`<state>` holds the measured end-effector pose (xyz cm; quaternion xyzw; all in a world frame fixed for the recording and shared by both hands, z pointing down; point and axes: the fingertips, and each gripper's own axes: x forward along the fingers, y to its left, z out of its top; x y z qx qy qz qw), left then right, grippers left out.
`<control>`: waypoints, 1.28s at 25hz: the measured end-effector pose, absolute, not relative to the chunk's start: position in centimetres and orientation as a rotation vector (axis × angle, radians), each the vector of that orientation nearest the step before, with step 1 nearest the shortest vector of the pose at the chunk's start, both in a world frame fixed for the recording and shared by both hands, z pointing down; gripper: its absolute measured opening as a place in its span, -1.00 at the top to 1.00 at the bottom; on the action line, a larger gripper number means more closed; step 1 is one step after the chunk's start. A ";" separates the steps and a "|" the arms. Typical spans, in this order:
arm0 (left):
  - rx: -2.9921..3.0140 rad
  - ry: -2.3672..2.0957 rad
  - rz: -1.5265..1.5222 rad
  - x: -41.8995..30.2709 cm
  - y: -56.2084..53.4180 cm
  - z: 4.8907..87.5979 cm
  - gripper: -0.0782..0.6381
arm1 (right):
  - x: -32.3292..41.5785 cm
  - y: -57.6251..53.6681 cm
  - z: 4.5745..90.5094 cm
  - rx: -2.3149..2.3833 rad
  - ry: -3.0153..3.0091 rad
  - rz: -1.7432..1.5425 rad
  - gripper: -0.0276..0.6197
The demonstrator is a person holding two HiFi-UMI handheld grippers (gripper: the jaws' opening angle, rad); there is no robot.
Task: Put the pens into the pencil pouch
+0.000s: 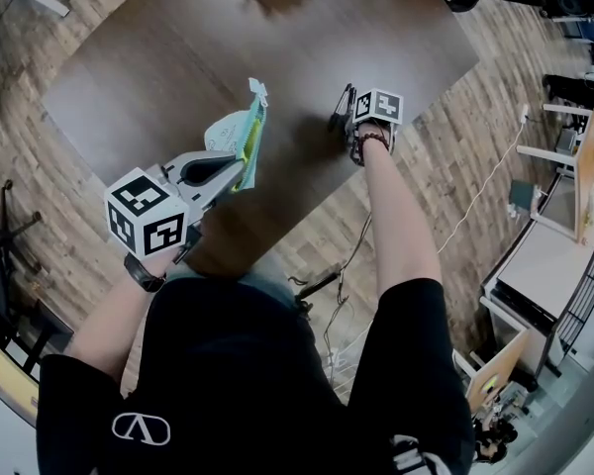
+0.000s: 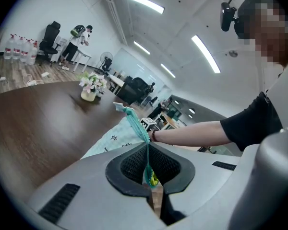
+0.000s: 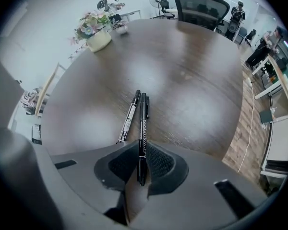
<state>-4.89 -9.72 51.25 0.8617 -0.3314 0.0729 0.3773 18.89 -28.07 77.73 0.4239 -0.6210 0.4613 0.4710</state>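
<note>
A mint-green pencil pouch (image 1: pixel 240 137) with a teal zipper hangs over the dark wooden table (image 1: pixel 178 57), pinched at its edge. My left gripper (image 1: pixel 240 171) is shut on it; in the left gripper view the pouch (image 2: pixel 116 138) rises from between the pads of the left gripper (image 2: pixel 149 171). My right gripper (image 1: pixel 342 117) points down at the table near its right edge. In the right gripper view a black pen (image 3: pixel 143 128) sits between the pads of the right gripper (image 3: pixel 141 169), which are shut on it. A second black pen (image 3: pixel 129 116) lies on the table just left of it.
A vase of flowers (image 3: pixel 97 37) stands at the table's far side. An office chair (image 3: pixel 201 4) stands beyond the table. The table's curved edge (image 3: pixel 233 128) is close on the right, with wooden floor and a cable (image 1: pixel 485 186) below. People stand far off in the room.
</note>
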 end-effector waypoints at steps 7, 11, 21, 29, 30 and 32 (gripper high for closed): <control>2.203 -0.842 0.211 -3.2 -10.1 50.7 0.75 | 20.4 -28.3 76.6 1.122 -1.636 1.106 0.78; 2.213 -0.836 0.214 -4.1 -9.8 50.4 0.75 | 19.8 -27.8 74.4 1.191 -1.762 1.109 0.78; 2.263 -0.805 0.242 -3.3 -9.6 48.9 0.75 | 18.2 -26.4 57.8 1.365 -2.346 0.814 0.78; 2.297 -0.781 0.245 -2.2 -9.9 47.5 0.75 | 16.1 -21.1 41.7 1.417 -2.813 0.460 0.78; 2.300 -0.779 0.244 -2.1 -9.8 47.3 0.75 | 15.7 -20.1 40.1 1.405 -2.877 0.425 0.78; 2.305 -0.777 0.241 -1.8 -9.7 47.1 0.75 | 14.9 -18.1 37.4 1.376 -2.989 0.358 0.78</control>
